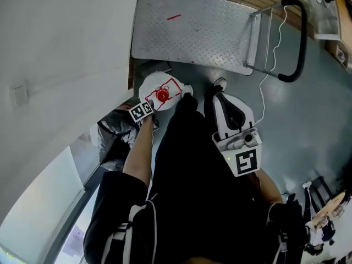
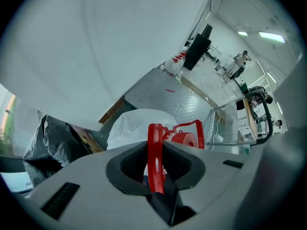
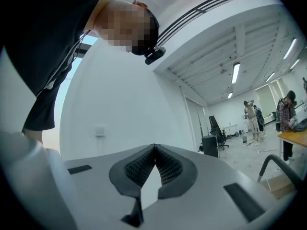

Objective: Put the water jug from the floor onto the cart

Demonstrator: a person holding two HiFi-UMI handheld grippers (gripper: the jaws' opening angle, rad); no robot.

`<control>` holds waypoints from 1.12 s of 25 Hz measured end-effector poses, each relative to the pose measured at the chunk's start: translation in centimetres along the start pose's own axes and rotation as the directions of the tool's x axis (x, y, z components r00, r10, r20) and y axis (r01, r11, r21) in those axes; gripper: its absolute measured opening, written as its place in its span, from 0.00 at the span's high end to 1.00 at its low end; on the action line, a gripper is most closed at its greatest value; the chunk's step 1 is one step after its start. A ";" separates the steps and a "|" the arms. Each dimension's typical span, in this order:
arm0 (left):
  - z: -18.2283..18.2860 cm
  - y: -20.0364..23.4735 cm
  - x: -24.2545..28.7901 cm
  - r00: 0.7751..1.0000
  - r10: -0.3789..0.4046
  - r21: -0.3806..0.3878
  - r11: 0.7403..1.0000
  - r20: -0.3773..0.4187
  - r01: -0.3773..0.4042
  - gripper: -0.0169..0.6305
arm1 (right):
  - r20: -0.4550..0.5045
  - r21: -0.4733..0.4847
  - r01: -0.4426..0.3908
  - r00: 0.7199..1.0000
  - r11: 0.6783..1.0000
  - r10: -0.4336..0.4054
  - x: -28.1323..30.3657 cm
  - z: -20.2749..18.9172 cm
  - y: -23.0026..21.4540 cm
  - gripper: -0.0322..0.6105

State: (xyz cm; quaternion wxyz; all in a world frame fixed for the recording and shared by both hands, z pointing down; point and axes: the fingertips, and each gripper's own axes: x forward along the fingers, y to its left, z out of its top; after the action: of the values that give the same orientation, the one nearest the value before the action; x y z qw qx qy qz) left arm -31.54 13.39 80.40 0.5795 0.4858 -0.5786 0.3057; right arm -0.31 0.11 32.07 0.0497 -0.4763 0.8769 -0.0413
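Observation:
The water jug (image 1: 159, 87) is white with a red cap (image 1: 163, 95) and a red carrying handle; it hangs just in front of the cart's near edge. My left gripper (image 1: 154, 104) points down from above and is shut on that red handle (image 2: 155, 153), which stands upright between the pads. Below the handle show the jug's white shoulder (image 2: 136, 122) and red cap (image 2: 185, 138). The cart (image 1: 203, 32) is a bare steel tread-plate platform with a black push handle (image 1: 301, 37) at the right. My right gripper (image 1: 221, 92) is held level beside the jug, shut and empty (image 3: 154, 148).
A white wall runs along the left. A black plastic bag (image 1: 113, 136) lies on the floor by the wall, left of the jug. A thin white cable (image 1: 273, 48) trails past the cart handle. Far off, people (image 3: 287, 110) stand near a desk and an office chair (image 3: 217, 131).

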 end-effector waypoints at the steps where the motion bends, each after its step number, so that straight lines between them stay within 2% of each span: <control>1: 0.4 -1.4 -0.3 1.000 -0.005 0.012 1.000 0.011 0.004 0.84 | 0.016 -0.005 0.000 1.000 1.000 0.000 -0.1 0.6 -0.9 0.93; 7: 3.0 -8.4 -0.2 0.996 -0.047 0.025 0.999 0.075 0.045 0.84 | 0.145 -0.011 0.063 0.988 0.998 -0.060 -0.2 4.2 -6.3 0.93; 12: 5.7 -14.7 -0.1 0.989 -0.082 0.002 0.997 0.119 0.082 0.84 | 0.157 0.006 0.112 0.981 0.994 -0.112 -2.6 4.9 -11.0 0.93; 17: 9.1 -19.6 -0.3 0.977 -0.135 0.040 0.991 0.164 0.130 0.83 | 0.142 0.024 0.139 0.980 0.990 -0.141 -4.1 4.7 -13.7 0.93; 23: 10.6 -25.8 0.5 0.973 -0.199 0.143 0.973 0.120 0.182 0.83 | 0.126 0.022 0.209 0.969 0.978 -0.211 -4.9 4.8 -16.2 0.93; 28: 11.8 -29.3 1.7 0.970 -0.238 0.223 0.950 0.058 0.220 0.83 | 0.099 -0.015 0.273 0.958 0.962 -0.270 -4.1 4.8 -15.9 0.93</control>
State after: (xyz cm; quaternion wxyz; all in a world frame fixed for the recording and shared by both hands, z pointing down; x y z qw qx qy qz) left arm -8.87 -7.77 74.27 0.5302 0.6219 -0.5058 0.2764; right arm 15.73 -5.26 29.46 0.0790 -0.5942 0.8004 -0.0123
